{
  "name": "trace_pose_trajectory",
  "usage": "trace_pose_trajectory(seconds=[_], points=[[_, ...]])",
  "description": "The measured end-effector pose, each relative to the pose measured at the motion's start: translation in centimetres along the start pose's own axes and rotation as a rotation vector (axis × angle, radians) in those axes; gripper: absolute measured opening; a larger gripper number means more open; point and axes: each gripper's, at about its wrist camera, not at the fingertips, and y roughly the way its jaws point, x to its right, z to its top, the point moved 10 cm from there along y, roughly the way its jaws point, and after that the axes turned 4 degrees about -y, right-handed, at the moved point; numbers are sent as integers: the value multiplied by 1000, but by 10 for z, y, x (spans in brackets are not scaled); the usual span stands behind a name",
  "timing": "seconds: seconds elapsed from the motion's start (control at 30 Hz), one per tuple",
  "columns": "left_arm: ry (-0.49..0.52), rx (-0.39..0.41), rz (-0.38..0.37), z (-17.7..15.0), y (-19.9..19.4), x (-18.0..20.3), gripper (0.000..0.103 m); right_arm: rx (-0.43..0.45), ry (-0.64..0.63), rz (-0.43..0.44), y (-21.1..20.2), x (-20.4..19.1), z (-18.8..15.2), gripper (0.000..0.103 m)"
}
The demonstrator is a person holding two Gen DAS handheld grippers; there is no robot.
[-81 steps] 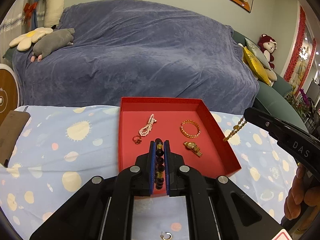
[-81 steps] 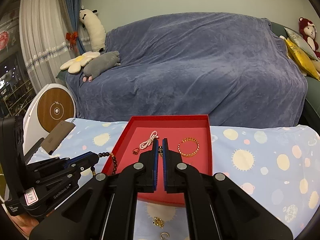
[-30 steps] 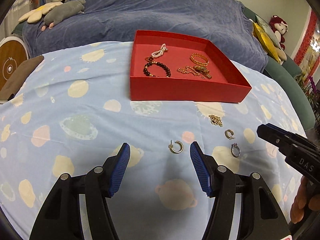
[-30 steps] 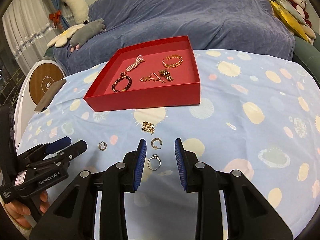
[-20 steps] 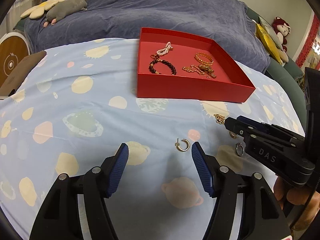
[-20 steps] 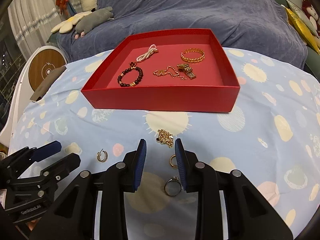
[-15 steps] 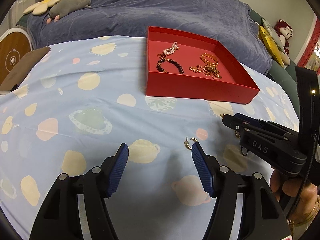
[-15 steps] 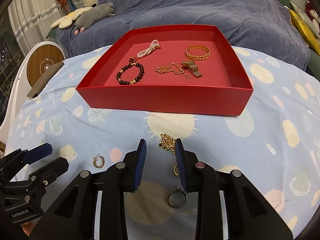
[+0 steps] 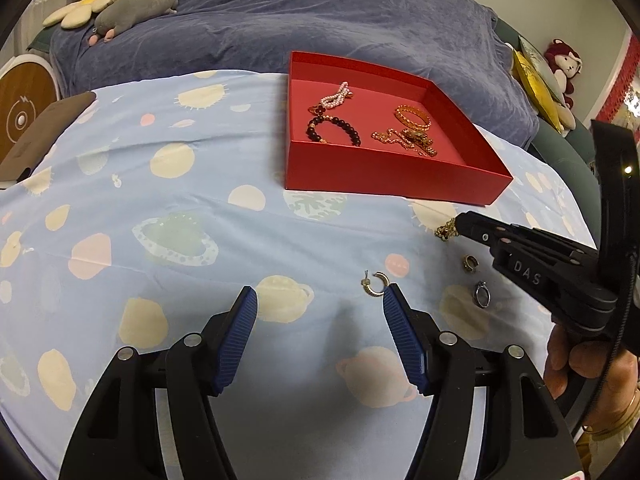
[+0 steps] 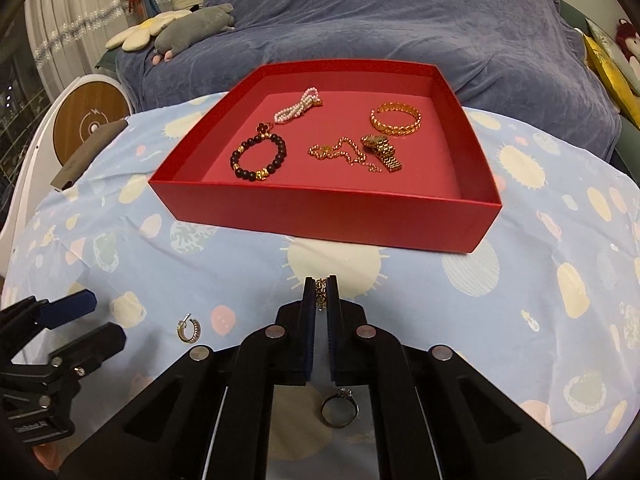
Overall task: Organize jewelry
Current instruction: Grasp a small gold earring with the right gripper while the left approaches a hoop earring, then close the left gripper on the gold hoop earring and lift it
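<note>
Sofa [image 10: 400, 20] under a blue-grey throw across the back, with soft toys [image 10: 176, 28] at its left end. Nearer, tabletop [image 10: 540, 280] under a pale blue cloth printed with suns and planets. Red tray [image 10: 320, 208] toward the far side of it, holding a pearl strand [image 10: 298, 106], a dark bead bracelet [image 10: 258, 158], a gold bangle [image 10: 396, 120], a gold chain [image 10: 340, 152] and a gold watch [image 10: 382, 152] touching that chain. Right gripper [image 10: 320, 288] low over the cloth just in front of the tray, jaws just closed and now pinching a small clump of gold chain [image 10: 320, 294] at their tips; seen from the left wrist view, that clump [image 9: 446, 230] resting on or just above the cloth at the gripper's [image 9: 460, 222] nose, cannot tell which. Left gripper [image 9: 318, 298] spread wide, nothing between the pads, tip of its right finger [image 9: 396, 312] just beside a gold hoop earring [image 9: 374, 282] lying on the cloth. Silver ring with a stone [image 10: 339, 406] on the cloth beneath the right gripper's frame. Another small gold hoop [image 9: 470, 262] between the ring [image 9: 482, 294] and the clump, lying loose. Hand [image 9: 576, 364] around the right gripper's grip at the right edge of the left wrist view.
</note>
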Motion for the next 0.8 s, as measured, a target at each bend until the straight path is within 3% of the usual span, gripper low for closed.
trace_pose_trajectory(seconds=[0.27,0.43,0.7,0.8], points=[[69,-16,-74,-8,8,52,63,109,87,18,-64,35,11,4],[138,-25,-131,-15,18,97,63,103,137,5,-82,61,-5,4],[240,-19,-119,-22,49,140,63,61,155,-9,-77,75,-34,4],[273,-12,-93,-25,60,142,55,57,150,-5,-77,74,-38,4]])
